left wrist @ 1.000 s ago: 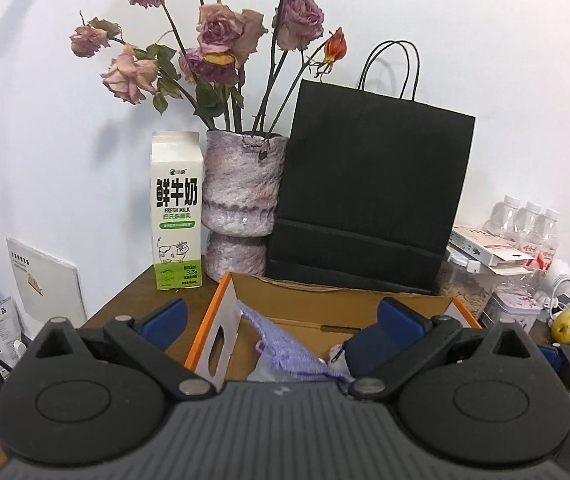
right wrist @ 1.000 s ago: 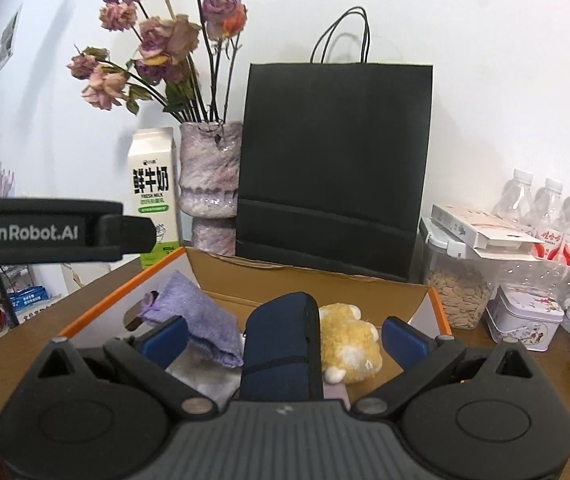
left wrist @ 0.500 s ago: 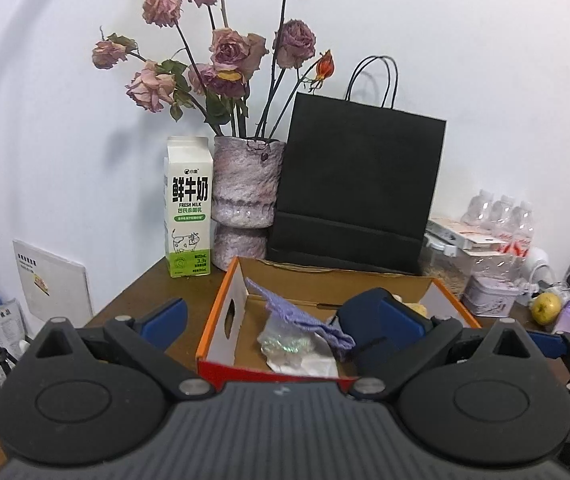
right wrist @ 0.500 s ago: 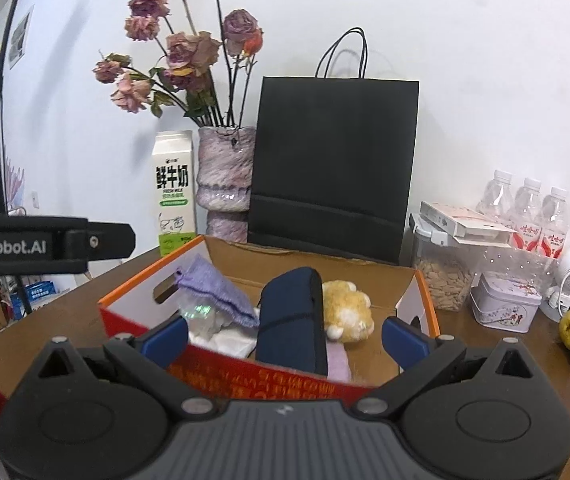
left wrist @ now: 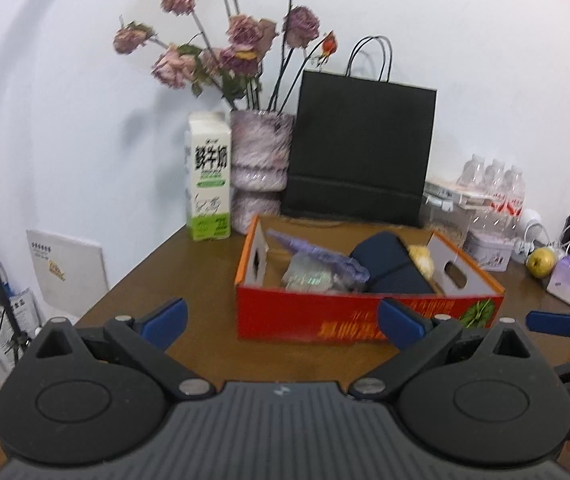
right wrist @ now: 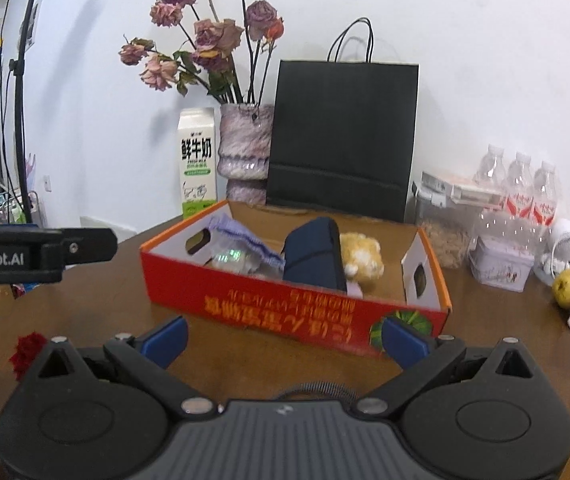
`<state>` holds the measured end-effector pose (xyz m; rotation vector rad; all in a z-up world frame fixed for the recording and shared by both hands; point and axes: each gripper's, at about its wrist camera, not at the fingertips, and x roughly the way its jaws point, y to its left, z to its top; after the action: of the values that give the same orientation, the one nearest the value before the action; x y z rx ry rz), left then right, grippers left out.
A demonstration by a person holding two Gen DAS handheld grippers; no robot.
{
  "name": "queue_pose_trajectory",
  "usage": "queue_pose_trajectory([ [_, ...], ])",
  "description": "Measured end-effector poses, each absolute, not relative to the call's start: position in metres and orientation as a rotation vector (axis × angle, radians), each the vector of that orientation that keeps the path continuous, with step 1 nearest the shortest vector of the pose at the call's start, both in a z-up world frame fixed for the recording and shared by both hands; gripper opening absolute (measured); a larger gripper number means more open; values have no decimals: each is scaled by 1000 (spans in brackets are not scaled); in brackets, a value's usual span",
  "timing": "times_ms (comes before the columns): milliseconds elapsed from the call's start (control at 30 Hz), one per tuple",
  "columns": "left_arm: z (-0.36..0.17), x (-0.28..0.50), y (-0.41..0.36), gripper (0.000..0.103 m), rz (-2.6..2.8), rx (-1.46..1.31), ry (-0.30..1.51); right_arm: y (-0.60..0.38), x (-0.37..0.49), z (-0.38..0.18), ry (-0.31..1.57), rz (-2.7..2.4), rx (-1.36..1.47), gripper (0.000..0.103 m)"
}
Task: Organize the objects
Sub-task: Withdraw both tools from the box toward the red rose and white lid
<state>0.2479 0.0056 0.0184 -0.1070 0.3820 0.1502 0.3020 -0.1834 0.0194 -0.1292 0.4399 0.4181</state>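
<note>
desk (right wrist: 97,300): brown wood top carrying everything; bare patch on the near side, in front of both tools.
black paper bag (right wrist: 343,136): upright at the far wall, behind the box; light and easily creased by the look of it.
red box (right wrist: 285,304): open cardboard carton in the middle of the desk, orange rim, a hand-hole in each end wall. probably light but floppy when lifted by one side; the end cut-outs (left wrist: 453,270) look the safest places to take hold, one tool per end.
vase of dried roses (right wrist: 245,148): far left of the bag, top-heavy and brittle, best left alone.
milk carton (left wrist: 209,178): just left of the vase, stiff, likely slick.
navy pouch (right wrist: 317,254): standing on edge inside the box, centre; soft padded shell, should give under a pinch across its narrow top edge.
purple cloth bag (left wrist: 319,258): draped over a clear crinkly packet in the left part of the box; limp, take a fold of it.
yellow plush toy (right wrist: 363,258): right of the pouch, touching it; soft, squashable, no risk.
left tool (left wrist: 283,320): fingers spread wide, holding nothing, hovering near the box's near wall.
right tool (right wrist: 285,340): fingers spread wide, empty, also short of the box.
yellow fruit (right wrist: 569,284): far right on the desk, firm, may roll.
red fluffy scrap (right wrist: 27,350): loose on the near left of the desk, light.
</note>
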Motion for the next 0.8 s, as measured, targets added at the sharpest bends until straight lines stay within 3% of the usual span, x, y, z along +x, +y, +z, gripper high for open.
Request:
queue_pose_trajectory([
  [800, -18, 182, 36, 103, 202, -81, 487, -192, 232, -31, 510, 416, -121, 103],
])
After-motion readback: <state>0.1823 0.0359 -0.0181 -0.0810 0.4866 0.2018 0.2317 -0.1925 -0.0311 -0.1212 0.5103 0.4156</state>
